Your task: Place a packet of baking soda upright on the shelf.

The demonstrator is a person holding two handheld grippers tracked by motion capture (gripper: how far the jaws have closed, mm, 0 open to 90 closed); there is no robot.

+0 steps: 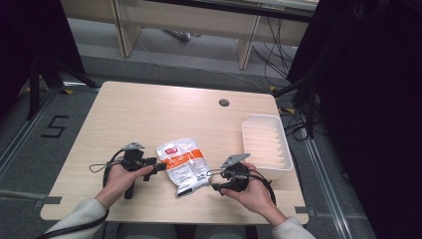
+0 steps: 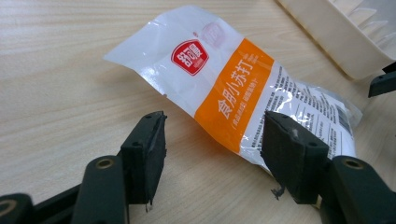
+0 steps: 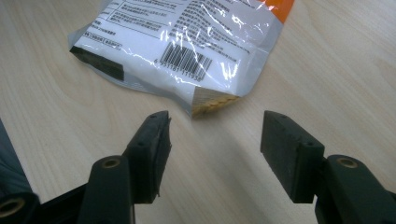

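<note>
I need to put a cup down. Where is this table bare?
The far half of the table, beyond the packet and left of the white tray, is bare. The near strip is crowded: packet between left hand-held gripper and right hand-held gripper.

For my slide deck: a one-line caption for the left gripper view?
Open left gripper approaching a white-and-orange packet lying on the wooden table.

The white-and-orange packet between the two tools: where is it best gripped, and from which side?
Probably the packet's flat sealed edge. In the right gripper view, the barcode-end corner lifts slightly off the table, facing the open right tool. Coming in low from that side looks easiest; the middle bulges and the film looks slippery.
</note>
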